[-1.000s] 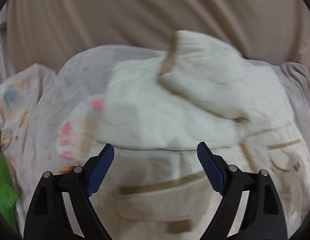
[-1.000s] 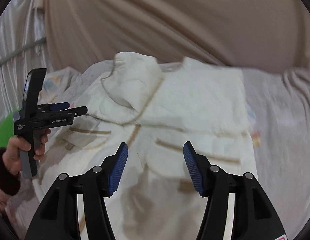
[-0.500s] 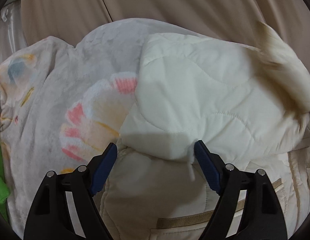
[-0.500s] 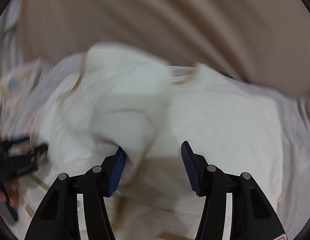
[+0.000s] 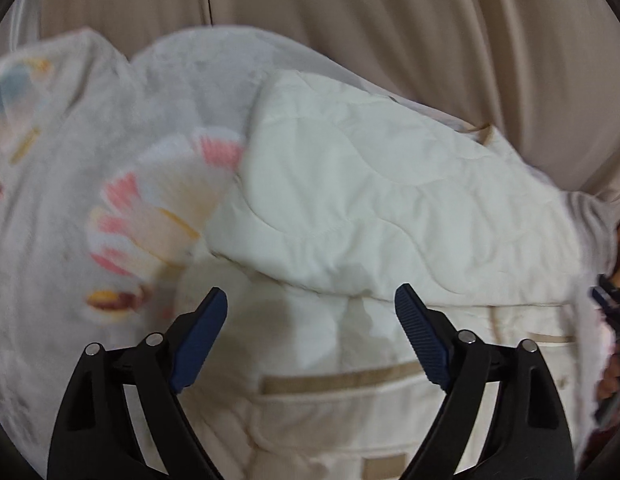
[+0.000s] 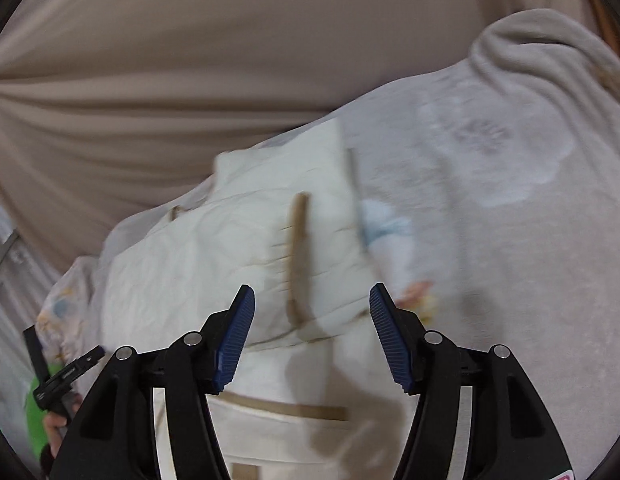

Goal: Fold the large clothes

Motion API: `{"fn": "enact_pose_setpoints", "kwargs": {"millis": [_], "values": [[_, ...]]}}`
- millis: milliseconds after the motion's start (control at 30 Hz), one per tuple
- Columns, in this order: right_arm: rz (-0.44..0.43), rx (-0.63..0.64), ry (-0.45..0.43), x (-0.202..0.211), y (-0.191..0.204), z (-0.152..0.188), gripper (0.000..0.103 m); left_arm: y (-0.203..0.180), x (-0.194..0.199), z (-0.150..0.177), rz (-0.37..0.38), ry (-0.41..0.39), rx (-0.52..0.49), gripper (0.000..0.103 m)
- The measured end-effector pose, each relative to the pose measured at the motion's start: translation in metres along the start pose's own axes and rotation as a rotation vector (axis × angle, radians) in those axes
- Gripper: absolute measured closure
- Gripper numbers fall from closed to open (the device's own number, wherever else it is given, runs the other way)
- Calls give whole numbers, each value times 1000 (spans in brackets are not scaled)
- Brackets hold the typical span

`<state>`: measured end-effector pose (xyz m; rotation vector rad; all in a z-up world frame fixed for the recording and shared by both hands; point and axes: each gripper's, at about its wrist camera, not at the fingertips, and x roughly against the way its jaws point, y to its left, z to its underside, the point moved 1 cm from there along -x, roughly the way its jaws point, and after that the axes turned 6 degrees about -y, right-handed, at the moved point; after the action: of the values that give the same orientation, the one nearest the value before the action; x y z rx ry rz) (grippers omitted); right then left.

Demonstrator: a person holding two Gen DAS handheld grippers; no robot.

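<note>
Now one cream quilted jacket (image 5: 382, 204) on blanket (image 5: 90, 152); two grippers, left gripper (image 5: 310, 312), right gripper (image 6: 312, 310), opening, grasping nothing.

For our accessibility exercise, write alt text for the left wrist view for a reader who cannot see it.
A cream quilted jacket, one part folded over its tan-trimmed front, lies on a pale flowered blanket. The left gripper hangs over it, its blue fingers opening with nothing pinched between them. Beige curtain hangs behind.

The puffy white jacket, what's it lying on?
The white jacket lies on a pale grey blanket printed with pink and orange flowers. Whatever is beneath the jacket's middle, and under the blanket, is covered.
</note>
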<state>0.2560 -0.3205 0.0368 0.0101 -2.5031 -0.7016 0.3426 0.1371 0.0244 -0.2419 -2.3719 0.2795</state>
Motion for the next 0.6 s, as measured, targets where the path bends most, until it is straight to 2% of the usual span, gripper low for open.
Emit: {"fn": "enact_pose_setpoints", "kwargs": {"millis": [67, 133, 167, 200, 233, 267, 300, 367, 500, 567, 600], "values": [[-13, 31, 27, -15, 17, 6, 38, 3, -7, 2, 38, 42, 54, 19], [-3, 51, 53, -30, 26, 14, 38, 8, -17, 2, 44, 66, 99, 20], [1, 46, 74, -41, 27, 15, 38, 10, -22, 0, 34, 65, 117, 26], [5, 39, 88, -50, 28, 16, 46, 10, -25, -3, 19, 59, 121, 35], [6, 37, 92, -56, 30, 15, 57, 9, -27, -7, 8, 53, 116, 53], [8, 51, 97, -61, 37, 12, 80, 9, -27, -11, -7, 43, 114, 65], [10, 74, 92, -62, 46, 7, 92, 8, -26, -16, -23, 27, 114, 69], [-64, 122, 18, -42, 72, -8, 94, 4, -18, -27, -43, -27, 93, 79], [-304, 245, -228, 32, 134, -35, 96, -9, -3, -40, -122, -145, 8, 82], [-328, 260, -298, 41, 137, -37, 96, -11, -13, -37, -147, -129, -25, 81], [-262, 258, -275, 25, 129, -35, 96, -12, -23, -35, -164, -110, -38, 81]]}}
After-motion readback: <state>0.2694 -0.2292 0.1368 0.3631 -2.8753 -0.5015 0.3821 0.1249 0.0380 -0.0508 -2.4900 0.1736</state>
